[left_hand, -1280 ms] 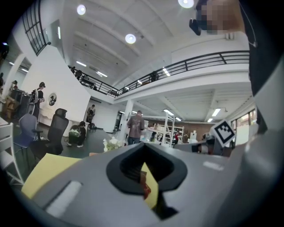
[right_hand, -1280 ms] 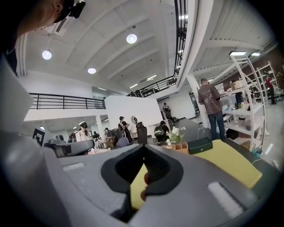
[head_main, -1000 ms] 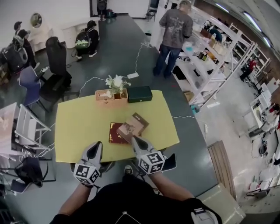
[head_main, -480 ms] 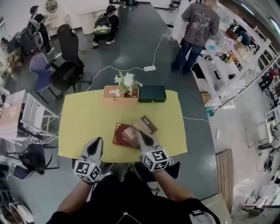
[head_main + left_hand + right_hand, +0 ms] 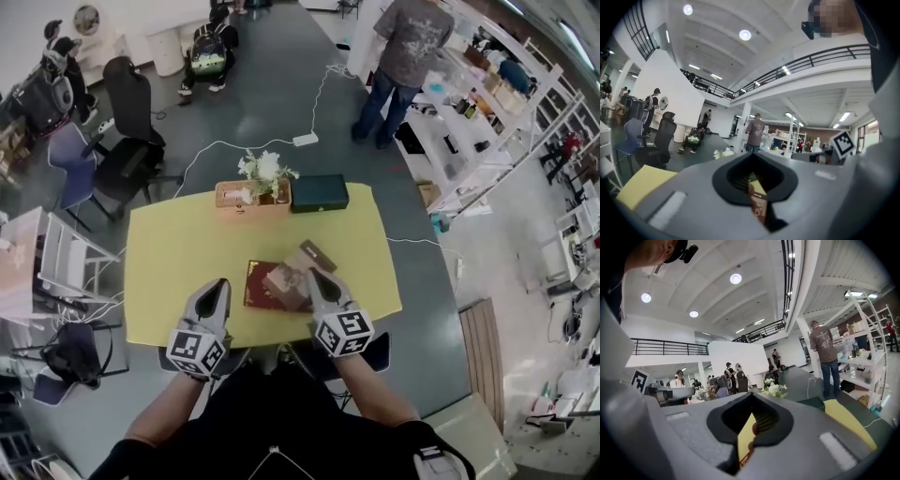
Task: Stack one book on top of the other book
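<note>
1. Black office chair (image 5: 127, 94) and blue chair (image 5: 67, 159): these stand on the dark floor at far left, well apart from my work area.
2. Yellow table (image 5: 169, 253): this is the surface that carries everything I handle.
3. Left gripper (image 5: 221, 285): it hangs over the table's near edge, to the left of the books and apart from them. Its own view shows me the jaws pressed together with nothing between them.
4. Wooden box (image 5: 246, 197): it holds white flowers (image 5: 262, 167) and sits at the table's far edge.
5. Red book (image 5: 254, 284): it lies flat on the table, toward the near side, and is the lower of the pair.
6. Brown book (image 5: 292, 277): it rests on top of the red book and is skewed, so its far right corner overhangs the red cover.
7. Right gripper (image 5: 315, 276): its tip is over the brown book's near right edge. The jaws are closed and hold nothing. I cannot tell whether the tip touches the cover.
8. Dark green case (image 5: 319, 193): it sits just beside the wooden box, on its right.
9. Person (image 5: 403, 47): this figure stands beyond the table, back toward me, next to white shelving (image 5: 487, 112) along the right side.
</note>
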`<state>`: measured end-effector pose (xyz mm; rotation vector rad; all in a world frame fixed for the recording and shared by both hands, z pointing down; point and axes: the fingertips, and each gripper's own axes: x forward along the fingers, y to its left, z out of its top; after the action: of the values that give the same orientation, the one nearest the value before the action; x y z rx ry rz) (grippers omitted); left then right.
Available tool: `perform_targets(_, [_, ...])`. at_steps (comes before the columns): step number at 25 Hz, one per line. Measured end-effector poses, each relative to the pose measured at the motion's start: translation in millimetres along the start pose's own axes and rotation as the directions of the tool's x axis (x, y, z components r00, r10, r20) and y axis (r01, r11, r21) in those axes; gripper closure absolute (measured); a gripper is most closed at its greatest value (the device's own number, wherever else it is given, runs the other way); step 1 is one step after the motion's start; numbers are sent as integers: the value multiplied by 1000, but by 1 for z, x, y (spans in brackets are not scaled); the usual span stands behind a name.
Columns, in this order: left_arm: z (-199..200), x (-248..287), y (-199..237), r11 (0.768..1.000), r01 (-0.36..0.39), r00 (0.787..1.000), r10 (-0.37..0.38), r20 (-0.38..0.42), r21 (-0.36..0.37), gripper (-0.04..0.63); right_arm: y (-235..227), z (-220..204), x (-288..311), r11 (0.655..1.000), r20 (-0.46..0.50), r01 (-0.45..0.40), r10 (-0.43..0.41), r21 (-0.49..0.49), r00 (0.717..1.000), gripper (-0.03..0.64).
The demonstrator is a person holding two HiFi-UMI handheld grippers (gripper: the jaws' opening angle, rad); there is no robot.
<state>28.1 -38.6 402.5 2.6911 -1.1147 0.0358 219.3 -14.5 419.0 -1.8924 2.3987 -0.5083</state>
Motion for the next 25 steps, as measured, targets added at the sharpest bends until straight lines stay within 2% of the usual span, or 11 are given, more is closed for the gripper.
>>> perform_targets(8, [-16,7,23,999,19,999,-21,-41,-39,589,-14,-8,0,995,-9,96,-96,7,995,614])
perform_targets(19, [-77,35,34,997,70,986,-74,-150,-31,586,-41,-81,16,984,-116,147,-135,101,984,599])
perform_targets(20, [-84,38,33,997,78,983,-82,-162,-31,576,-43,-89,17,982,-131,147,-132,117,983,546])
perform_targets(21, [-92,41,33,996,85,980,-89,-177,-31,525,-47,-98,18,980,-147,150,-130,131,981,526])
perform_targets(25, [-126,53,30,993,110,962,-117,-245,-43,441,-62,-132,21,975,-208,158,-124,156,970,487])
